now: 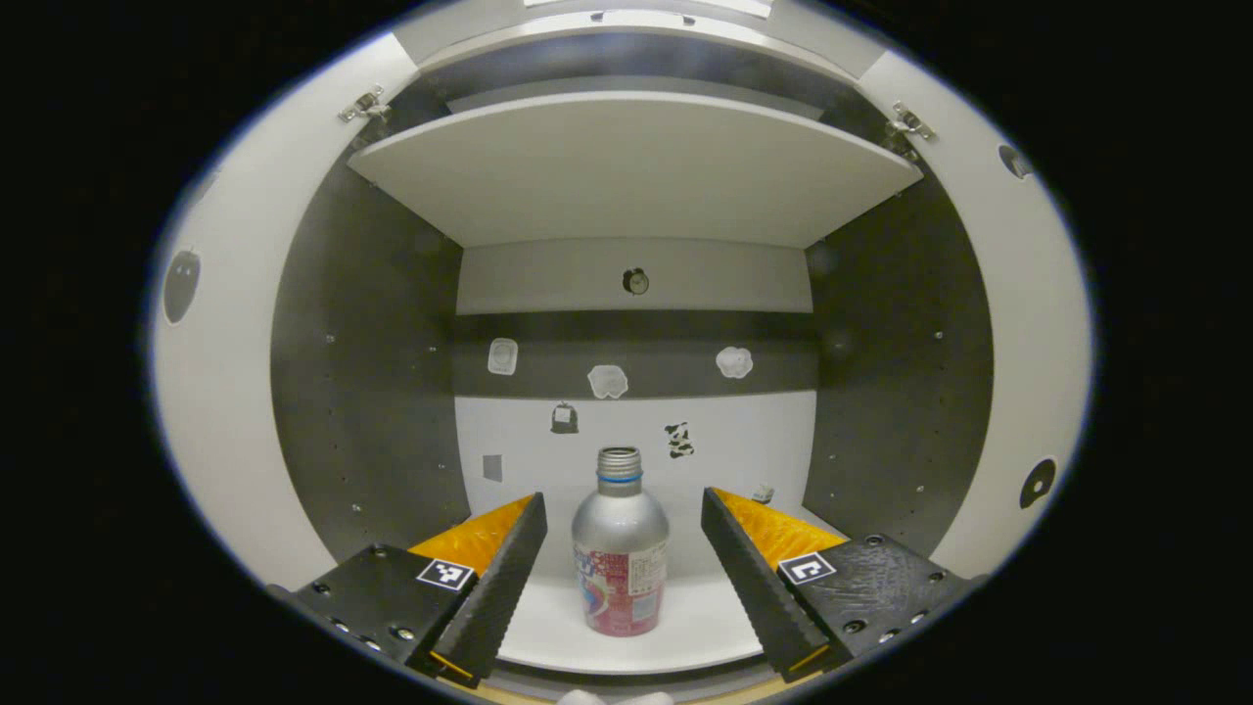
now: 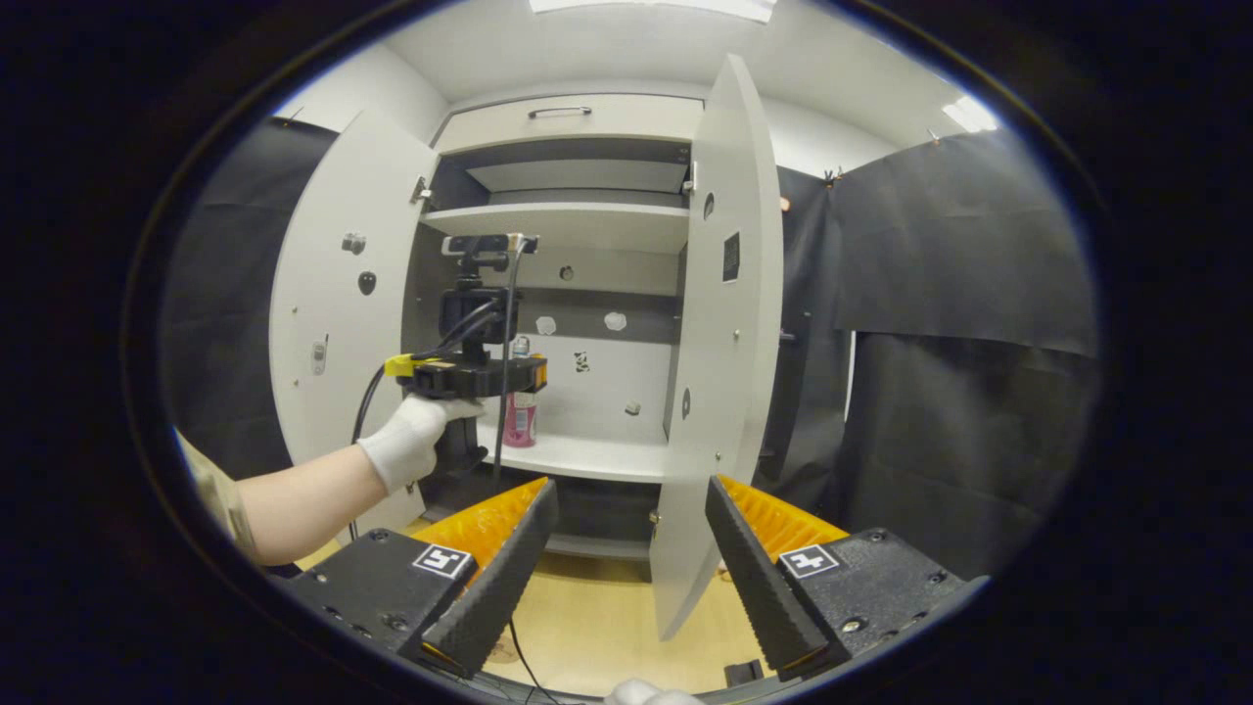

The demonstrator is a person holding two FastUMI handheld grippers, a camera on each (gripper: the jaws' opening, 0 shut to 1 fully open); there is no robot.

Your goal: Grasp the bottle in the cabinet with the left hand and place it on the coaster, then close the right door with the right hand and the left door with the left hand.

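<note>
A silver bottle [image 1: 621, 548] with a pink label and a threaded neck stands upright on the cabinet's lower shelf [image 1: 705, 627]. My left gripper [image 1: 624, 519] is open, its fingers on either side of the bottle with gaps on both sides. In the right gripper view, a gloved hand [image 2: 416, 441] holds that left gripper [image 2: 475, 377] at the cabinet opening, with the bottle [image 2: 521, 411] just beyond it. My right gripper [image 2: 631, 499] is open and holds nothing, standing back from the cabinet, in front of the lower edge of the open right door [image 2: 719, 333]. The left door [image 2: 338, 323] is open too.
An upper shelf [image 1: 636, 162] spans the cabinet above the bottle. Small stickers dot the back wall [image 1: 607, 382]. Black cloth [image 2: 959, 323] hangs to the right of the cabinet. A wooden surface [image 2: 587, 627] lies below, with a cable across it.
</note>
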